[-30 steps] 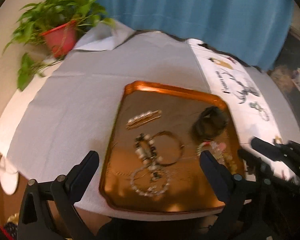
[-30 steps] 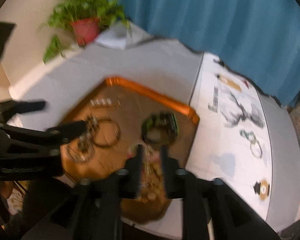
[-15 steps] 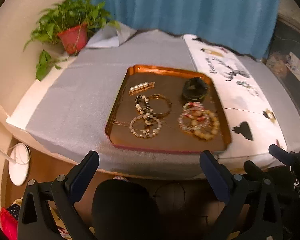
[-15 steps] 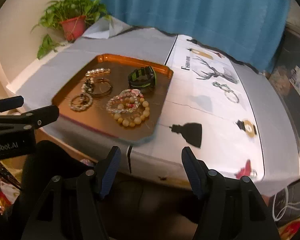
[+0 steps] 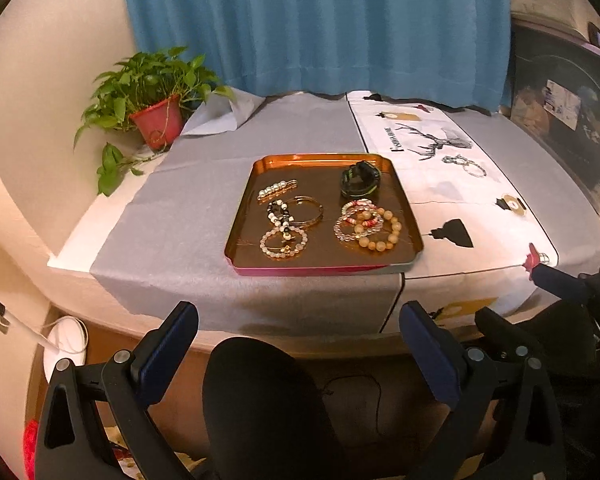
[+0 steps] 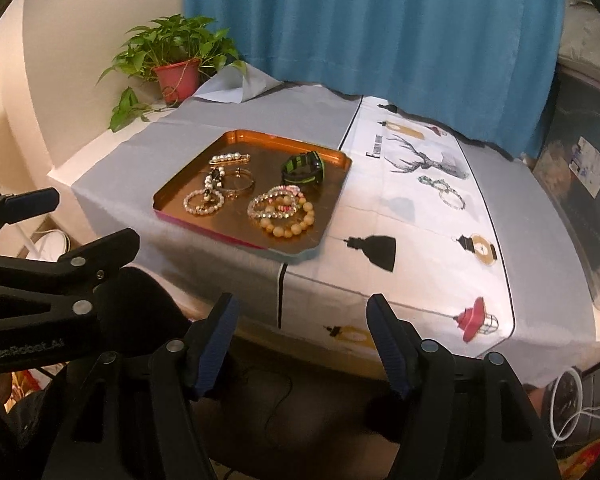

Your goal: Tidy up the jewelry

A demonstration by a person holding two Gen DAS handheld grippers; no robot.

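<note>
An orange-gold tray (image 5: 320, 270) (image 6: 236, 238) sits on the grey cloth. It holds a pearl hair clip (image 5: 277, 189), a black-and-green watch band (image 5: 360, 179) (image 6: 303, 168), a gold bangle (image 5: 306, 210) and several bead bracelets, among them a large amber one (image 5: 380, 230) (image 6: 290, 220). My left gripper (image 5: 298, 316) hangs off the table's front edge, open and empty. My right gripper (image 6: 302, 304) is also short of the table. Its jaws are opening, with nothing between them. Two small green bead bracelets (image 6: 444, 190) lie on the white runner.
A white deer-print runner (image 5: 432, 200) covers the table right of the tray. A potted plant (image 5: 156, 120) stands at the back left, in front of a blue curtain (image 5: 320, 24). A dark rounded shape (image 5: 260, 400) sits below the left gripper. A dark cabinet (image 5: 568, 120) stands to the right.
Both grippers have drawn back from over the tray to beyond the table's front edge. The right jaws went from nearly shut to wide apart. The jewelry in the tray has not moved.
</note>
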